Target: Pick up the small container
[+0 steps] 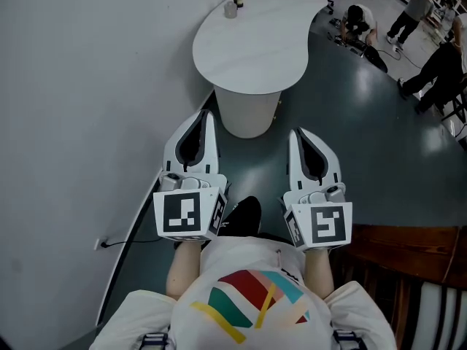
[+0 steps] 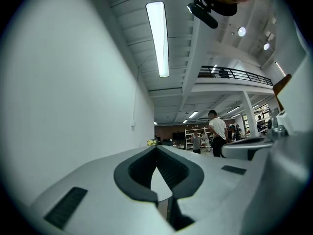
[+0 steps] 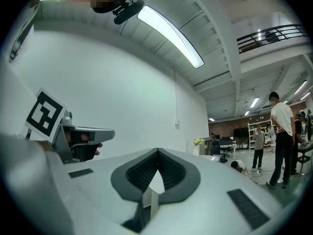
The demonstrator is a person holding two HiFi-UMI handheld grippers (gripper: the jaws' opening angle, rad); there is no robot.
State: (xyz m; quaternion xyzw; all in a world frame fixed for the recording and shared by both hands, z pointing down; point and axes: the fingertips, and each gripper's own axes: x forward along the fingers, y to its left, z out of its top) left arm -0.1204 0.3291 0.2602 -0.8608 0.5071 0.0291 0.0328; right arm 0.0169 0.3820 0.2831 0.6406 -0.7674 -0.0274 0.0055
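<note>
Both claws are hanging level in front of the person and neither is carrying anything: the left claw (image 1: 207,117) is showing its dark pads meeting at the tip with only a sliver of light below, and the right claw (image 1: 297,134) is pressed fully closed the same way. The small container (image 1: 231,9) is sitting well apart from them, close to the far left edge of the white desk (image 1: 255,57), so this looks like the very start of the approach. The left claw seems the natural pick, since it is lining up on the container's side, next to the wall (image 1: 87,86). To do this well, it should be opening its jaws before reaching the desk rather than over the target, then travelling in level across the near edge. The container looks light and is standing near the rim, so a nudge could be sending it off. Straddling it squarely and closing gently seems the safe way.
</note>
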